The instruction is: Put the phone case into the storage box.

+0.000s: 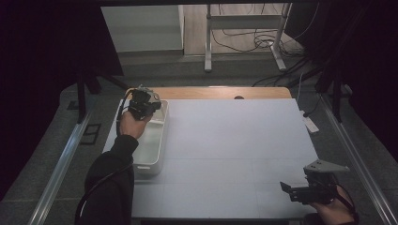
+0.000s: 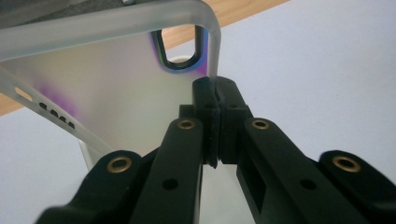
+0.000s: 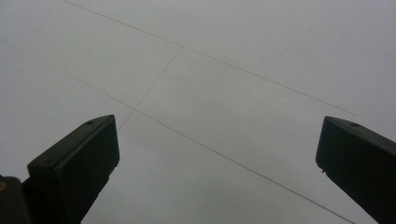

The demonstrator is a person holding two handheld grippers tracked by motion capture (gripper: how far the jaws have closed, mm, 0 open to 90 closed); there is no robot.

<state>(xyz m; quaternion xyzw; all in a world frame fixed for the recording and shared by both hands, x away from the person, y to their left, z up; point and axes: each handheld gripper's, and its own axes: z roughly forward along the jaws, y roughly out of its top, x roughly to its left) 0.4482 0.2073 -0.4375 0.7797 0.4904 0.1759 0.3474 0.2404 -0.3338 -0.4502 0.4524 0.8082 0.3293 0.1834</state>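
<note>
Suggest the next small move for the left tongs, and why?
Probably carry the phone case toward the open mat. The left tongs are shut on its edge, held above the white bin, while the right tongs wait open over bare mat.

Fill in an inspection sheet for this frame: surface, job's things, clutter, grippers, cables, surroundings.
Surface: white table top with thin seam lines; wooden edge at the far side.
Job's things: translucent phone case with a camera cutout, clamped at its rim; white bin at the table's left edge.
Clutter: nothing seen.
Grippers: left gripper shut on the case, held over the bin's far end; right gripper open, holding nothing, over the near right corner.
Cables: black cable along the left sleeve; loose cables on the floor beyond.
Surroundings: metal stand legs, dark curtains.
</note>
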